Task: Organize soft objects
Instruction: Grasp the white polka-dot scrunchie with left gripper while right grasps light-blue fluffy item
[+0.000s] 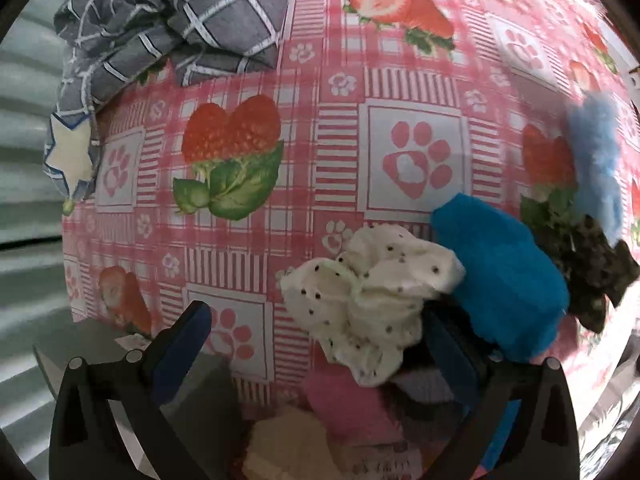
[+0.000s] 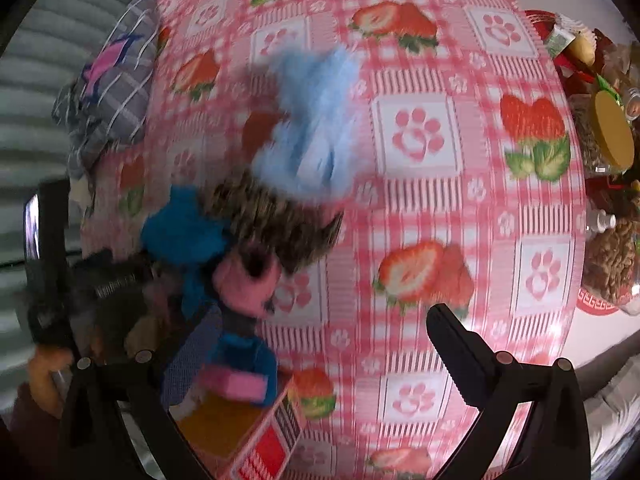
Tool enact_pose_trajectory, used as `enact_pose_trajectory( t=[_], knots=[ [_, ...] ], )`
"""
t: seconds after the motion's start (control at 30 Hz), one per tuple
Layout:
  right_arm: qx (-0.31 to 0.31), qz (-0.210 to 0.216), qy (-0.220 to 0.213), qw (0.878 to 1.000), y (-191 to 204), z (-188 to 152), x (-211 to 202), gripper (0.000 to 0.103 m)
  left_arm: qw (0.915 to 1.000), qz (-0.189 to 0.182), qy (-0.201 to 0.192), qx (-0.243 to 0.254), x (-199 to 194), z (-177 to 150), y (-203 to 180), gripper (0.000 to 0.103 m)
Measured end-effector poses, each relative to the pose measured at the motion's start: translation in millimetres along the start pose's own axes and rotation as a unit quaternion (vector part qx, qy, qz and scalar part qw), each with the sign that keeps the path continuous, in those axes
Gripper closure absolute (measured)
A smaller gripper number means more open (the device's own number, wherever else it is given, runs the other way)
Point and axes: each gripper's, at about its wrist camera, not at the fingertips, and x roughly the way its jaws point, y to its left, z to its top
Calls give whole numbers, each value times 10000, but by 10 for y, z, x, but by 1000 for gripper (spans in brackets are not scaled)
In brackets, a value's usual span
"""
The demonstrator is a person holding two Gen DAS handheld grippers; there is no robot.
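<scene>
A pile of soft things lies on the strawberry tablecloth (image 1: 320, 100): a white dotted cloth (image 1: 372, 292), a bright blue fuzzy piece (image 1: 500, 276), a dark speckled piece (image 1: 592, 264), a pale blue fluffy piece (image 1: 596, 160) and a pink piece (image 1: 344, 404). My left gripper (image 1: 316, 340) is open, its right finger against the white dotted cloth. In the right wrist view, blurred, my right gripper (image 2: 320, 344) is open above the cloth beside the pale blue fluffy piece (image 2: 316, 124), the speckled piece (image 2: 272, 216), the blue piece (image 2: 184, 232) and the pink piece (image 2: 248, 280).
A grey checked fabric heap (image 1: 168, 28) sits at the far left edge of the table. An open red-and-orange box (image 2: 256, 432) stands below the pile. Jars and snack items (image 2: 608, 136) crowd the right edge on a red tray.
</scene>
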Motion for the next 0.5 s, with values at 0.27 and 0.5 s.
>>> enact_pose_trajectory(
  t=[0.27, 0.5],
  knots=[
    [188, -178, -315, 9992, 113, 678, 271, 0, 9999, -68, 40, -152, 172, 139, -41, 0],
    [-76, -554, -61, 9984, 254, 1009, 714, 0, 9987, -251, 209, -392, 420, 218, -37, 0]
  ],
)
